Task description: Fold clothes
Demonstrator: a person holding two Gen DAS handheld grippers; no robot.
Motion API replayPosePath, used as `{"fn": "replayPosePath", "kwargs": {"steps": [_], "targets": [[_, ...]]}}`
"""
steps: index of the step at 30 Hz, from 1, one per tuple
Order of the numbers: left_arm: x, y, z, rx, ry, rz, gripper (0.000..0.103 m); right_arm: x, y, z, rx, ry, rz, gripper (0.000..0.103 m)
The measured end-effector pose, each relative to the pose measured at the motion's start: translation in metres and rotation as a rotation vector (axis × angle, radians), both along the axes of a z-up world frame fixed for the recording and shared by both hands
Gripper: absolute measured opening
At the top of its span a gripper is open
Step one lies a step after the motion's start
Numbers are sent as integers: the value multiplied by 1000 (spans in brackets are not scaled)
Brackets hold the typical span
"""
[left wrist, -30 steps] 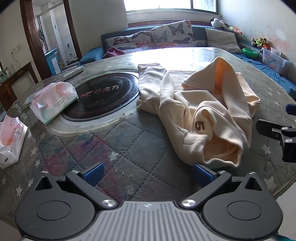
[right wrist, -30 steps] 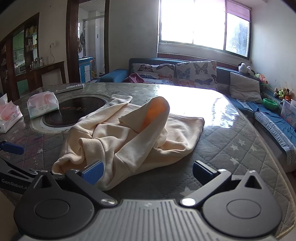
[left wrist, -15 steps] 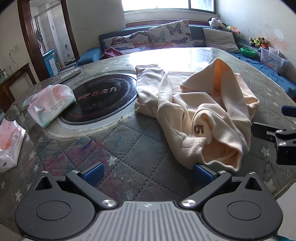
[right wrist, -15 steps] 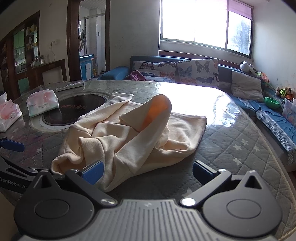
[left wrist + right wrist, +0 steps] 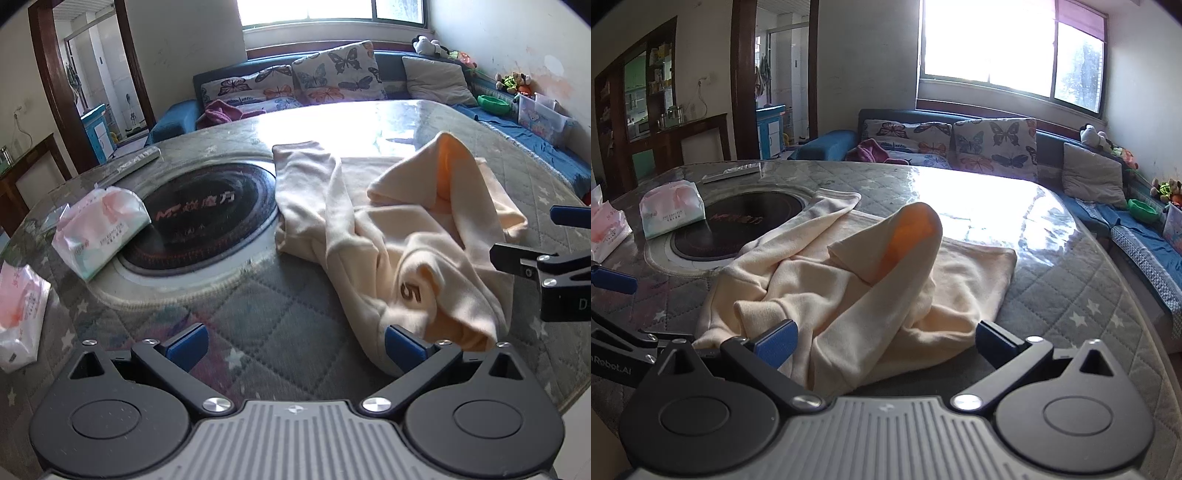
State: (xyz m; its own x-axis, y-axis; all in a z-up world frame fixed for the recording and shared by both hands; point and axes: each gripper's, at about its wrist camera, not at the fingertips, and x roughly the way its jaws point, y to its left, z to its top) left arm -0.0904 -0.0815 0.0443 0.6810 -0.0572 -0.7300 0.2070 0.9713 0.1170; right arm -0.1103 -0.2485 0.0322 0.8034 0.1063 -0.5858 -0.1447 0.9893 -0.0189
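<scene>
now, left wrist view: the left gripper stands wide open with nothing held, and the cream garment lies rumpled on the quilted table, its near hem touching the right finger. left of it sit the dark round hob plate and two tissue packs. the right gripper shows at the right edge, just beside the cloth.

right wrist view: the right gripper is wide open too, empty, with the garment bunched between its fingers, nearer the left one. a sofa lies far behind.
</scene>
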Motion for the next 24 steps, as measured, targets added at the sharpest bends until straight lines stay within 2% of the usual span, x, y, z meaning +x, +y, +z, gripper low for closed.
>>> {"fn": "replayPosePath", "kwargs": {"steps": [9, 13, 16, 18, 19, 21, 23, 24], "targets": [[34, -2, 7, 1, -12, -5, 103, 46, -20, 11, 47, 15, -37, 103], [50, -7, 9, 6, -32, -15, 103, 70, -26, 14, 31, 21, -48, 97], [62, -11, 12, -1, -47, -27, 103, 90, -31, 11, 17, 39, -65, 89], [70, -14, 13, 4, -64, -38, 103, 101, -35, 9, 23, 58, -73, 77], [74, -16, 13, 8, -69, -42, 103, 106, -36, 8, 31, 67, -73, 75], [83, -19, 14, 13, -78, -50, 102, 116, -39, 5, 40, 81, -71, 60], [93, -23, 14, 9, -78, -57, 102, 125, -40, 3, 49, 98, -57, 51], [98, -24, 14, 1, -76, -60, 101, 128, -40, 2, 52, 104, -46, 44]]}}
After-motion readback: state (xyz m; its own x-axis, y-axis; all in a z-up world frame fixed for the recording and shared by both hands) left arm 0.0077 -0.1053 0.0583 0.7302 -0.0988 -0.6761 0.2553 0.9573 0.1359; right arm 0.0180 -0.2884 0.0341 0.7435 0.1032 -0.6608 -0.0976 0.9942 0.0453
